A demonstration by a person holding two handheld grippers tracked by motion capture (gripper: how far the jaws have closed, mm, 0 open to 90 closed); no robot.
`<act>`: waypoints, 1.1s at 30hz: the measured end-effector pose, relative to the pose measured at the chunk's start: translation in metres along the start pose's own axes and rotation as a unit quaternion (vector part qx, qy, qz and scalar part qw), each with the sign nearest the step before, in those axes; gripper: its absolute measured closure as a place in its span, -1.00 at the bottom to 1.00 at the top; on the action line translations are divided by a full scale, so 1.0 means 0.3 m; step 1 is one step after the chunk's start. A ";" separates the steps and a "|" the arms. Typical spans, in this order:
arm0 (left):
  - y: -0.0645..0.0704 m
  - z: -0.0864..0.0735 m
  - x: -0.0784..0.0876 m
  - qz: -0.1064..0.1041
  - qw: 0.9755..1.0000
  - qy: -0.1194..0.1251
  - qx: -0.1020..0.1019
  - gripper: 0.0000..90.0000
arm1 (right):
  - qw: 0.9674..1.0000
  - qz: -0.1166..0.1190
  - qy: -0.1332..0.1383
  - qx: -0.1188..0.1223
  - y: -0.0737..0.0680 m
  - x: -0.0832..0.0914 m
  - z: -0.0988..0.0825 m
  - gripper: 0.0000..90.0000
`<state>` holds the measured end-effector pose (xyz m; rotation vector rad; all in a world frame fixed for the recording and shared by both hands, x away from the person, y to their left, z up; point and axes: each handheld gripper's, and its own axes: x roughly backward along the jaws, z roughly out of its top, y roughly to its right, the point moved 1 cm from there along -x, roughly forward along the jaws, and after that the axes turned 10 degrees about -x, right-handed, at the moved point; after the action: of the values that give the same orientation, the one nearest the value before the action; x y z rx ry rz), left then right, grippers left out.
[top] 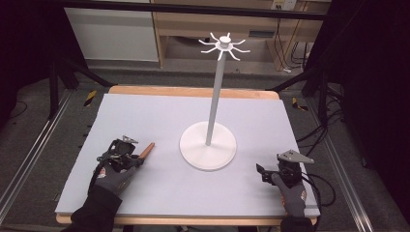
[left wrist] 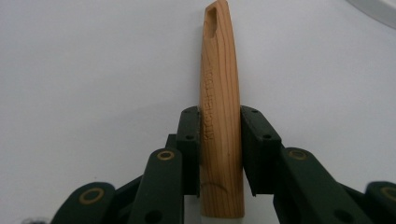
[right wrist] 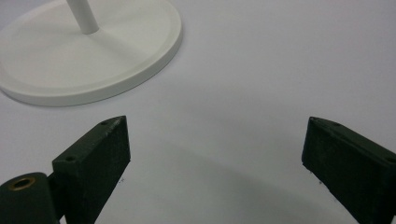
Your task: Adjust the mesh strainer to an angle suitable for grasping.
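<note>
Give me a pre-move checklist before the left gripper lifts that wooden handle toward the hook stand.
1. Left gripper closed on the wooden handle: ok, jaws on both sides.
2. Grip centred: not ok, held near one end.
3. Hanging hole at the handle's free end visible: ok.
4. Hook stand upright: ok.
5. Right gripper open, off the stand: ok.
6. Grip firm enough: cannot tell.

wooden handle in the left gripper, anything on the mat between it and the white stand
Nothing visible. The left gripper is shut on the wooden handle, and the grey mat lies bare between it and the white stand.
</note>
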<state>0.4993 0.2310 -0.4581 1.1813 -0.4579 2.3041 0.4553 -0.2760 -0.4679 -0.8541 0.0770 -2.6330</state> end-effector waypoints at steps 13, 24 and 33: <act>0.002 -0.015 0.016 -0.004 0.999 -0.004 -0.033 0.55 | 1.000 -0.001 0.000 -0.002 0.001 0.000 0.000 -0.82; 0.012 -0.006 0.003 -0.015 0.999 -0.006 -0.030 0.31 | 1.000 0.000 -0.002 -0.003 0.000 0.001 0.000 -0.82; -0.003 0.034 0.002 -0.012 0.999 0.000 -0.038 0.06 | 1.000 0.001 0.000 -0.005 0.004 0.002 0.001 -0.82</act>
<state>0.5060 0.2267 -0.4517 1.1439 -0.5244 2.2456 0.4554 -0.2774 -0.4676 -0.8555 0.0905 -2.6334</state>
